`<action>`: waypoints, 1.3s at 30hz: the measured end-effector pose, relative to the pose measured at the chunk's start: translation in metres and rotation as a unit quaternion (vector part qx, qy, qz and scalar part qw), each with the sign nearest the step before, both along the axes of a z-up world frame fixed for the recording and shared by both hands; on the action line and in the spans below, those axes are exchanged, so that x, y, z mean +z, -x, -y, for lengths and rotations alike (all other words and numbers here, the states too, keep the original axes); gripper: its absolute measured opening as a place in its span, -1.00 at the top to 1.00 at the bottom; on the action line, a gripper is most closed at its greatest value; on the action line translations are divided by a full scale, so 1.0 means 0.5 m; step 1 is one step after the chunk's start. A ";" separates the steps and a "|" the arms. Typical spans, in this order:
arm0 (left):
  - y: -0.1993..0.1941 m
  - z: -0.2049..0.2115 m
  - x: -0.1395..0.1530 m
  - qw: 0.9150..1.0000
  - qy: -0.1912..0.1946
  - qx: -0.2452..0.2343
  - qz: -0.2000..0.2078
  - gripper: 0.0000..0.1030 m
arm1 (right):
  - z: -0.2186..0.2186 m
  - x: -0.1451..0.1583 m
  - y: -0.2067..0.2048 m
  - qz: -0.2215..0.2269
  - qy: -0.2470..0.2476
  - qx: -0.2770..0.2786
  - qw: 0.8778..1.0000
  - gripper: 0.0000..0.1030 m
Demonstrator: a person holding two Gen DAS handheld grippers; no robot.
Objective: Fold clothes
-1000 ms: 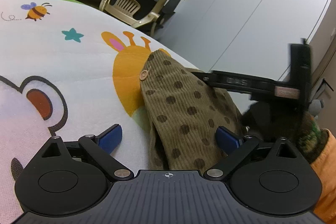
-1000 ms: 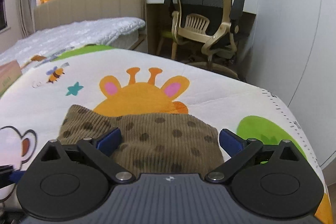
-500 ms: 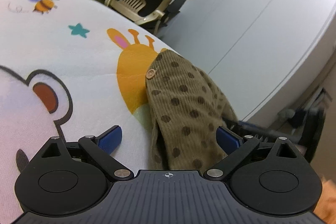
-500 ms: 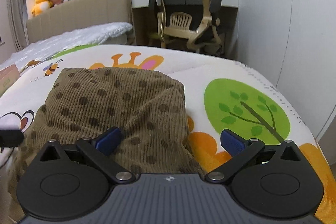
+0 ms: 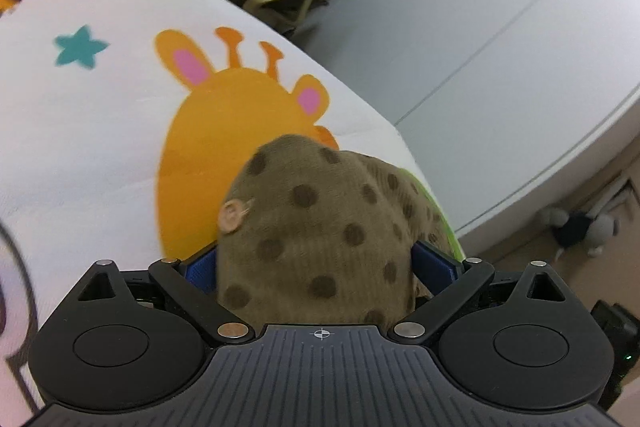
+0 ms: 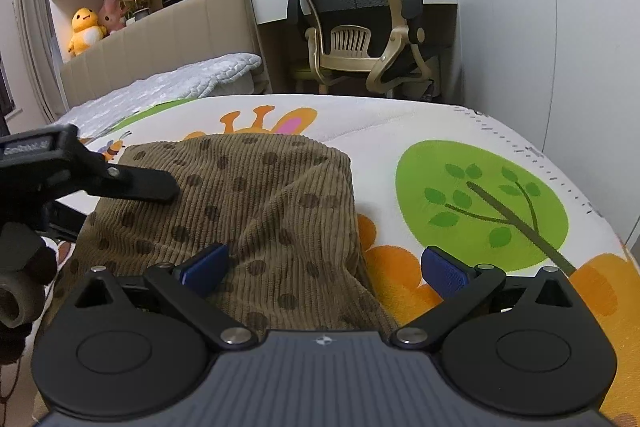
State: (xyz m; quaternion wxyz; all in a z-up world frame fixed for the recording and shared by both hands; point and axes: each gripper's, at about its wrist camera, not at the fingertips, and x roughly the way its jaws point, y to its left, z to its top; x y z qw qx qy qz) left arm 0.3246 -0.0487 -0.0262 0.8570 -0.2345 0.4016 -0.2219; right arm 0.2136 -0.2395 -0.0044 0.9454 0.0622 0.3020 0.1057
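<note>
R wrist: garment near mat edge

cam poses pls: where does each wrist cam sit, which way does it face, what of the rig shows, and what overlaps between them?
Left wrist: on the left gripper, facing down-forward at the brown dotted garment bunched between its closing jaws; own fingers show.
Right wrist: on the right gripper, facing across the garment toward the office chair; own open fingers and the left gripper entering from the left show.
Shared: garment, giraffe print, office chair.
</note>
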 end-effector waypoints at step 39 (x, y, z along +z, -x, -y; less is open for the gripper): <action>0.055 -0.052 -0.002 0.999 0.038 0.008 -0.006 -0.69 | 0.025 -0.015 -0.011 -0.023 -0.047 0.008 0.999 -1.00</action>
